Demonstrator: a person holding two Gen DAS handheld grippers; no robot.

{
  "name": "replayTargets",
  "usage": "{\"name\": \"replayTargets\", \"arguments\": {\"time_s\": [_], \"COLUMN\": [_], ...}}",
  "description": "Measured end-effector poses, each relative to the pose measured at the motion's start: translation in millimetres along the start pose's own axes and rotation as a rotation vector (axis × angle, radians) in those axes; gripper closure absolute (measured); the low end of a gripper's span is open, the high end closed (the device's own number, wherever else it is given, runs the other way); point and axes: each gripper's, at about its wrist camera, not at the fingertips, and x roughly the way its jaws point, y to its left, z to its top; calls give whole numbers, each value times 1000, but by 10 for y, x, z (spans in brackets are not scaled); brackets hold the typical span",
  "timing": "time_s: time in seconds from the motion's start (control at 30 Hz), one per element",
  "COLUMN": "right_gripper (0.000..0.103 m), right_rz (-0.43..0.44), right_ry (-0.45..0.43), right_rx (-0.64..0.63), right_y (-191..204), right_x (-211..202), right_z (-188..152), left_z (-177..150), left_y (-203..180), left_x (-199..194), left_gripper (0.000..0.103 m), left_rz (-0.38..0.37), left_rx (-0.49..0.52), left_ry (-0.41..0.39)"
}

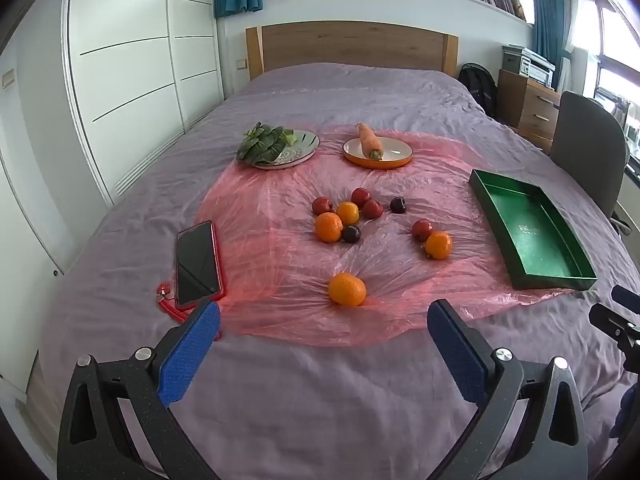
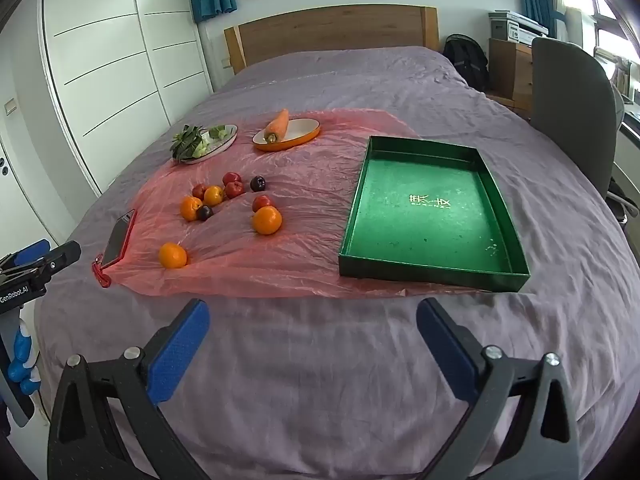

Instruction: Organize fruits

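Observation:
Several oranges, small red fruits and dark plums lie loose on a pink plastic sheet (image 1: 280, 208) spread over a bed. The nearest orange (image 1: 347, 289) (image 2: 173, 255) lies alone, just beyond my left gripper (image 1: 324, 316), which hangs open above the purple bedcover with nothing between its blue pads. A cluster of fruit (image 1: 344, 220) (image 2: 212, 198) sits farther back, and an orange with a red fruit (image 1: 438, 245) (image 2: 267, 220) lies to the right. The empty green tray (image 1: 532, 280) (image 2: 432, 272) rests at the sheet's right side. My right gripper (image 2: 313, 312) is open, short of the tray.
A phone in a red case (image 1: 197, 264) (image 2: 118, 238) lies at the sheet's left edge. At the back, a patterned plate with leafy greens (image 1: 276, 146) and an orange-rimmed dish with a carrot (image 1: 376, 150) stand. A grey chair (image 1: 588, 148) is beside the bed at the right.

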Motion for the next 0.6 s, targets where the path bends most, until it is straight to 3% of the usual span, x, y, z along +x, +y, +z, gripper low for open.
{"name": "replayTargets", "arguments": {"time_s": [0.6], "right_gripper": [0], "right_rz": [-8], "right_ry": [2], "right_rx": [4], "right_y": [-23], "right_x": [3], "right_z": [-36], "left_z": [-26], "left_y": [-9], "left_x": [29], "left_gripper": [1], "left_rz": [20], "left_rx": [12], "left_ry": [-12]}}
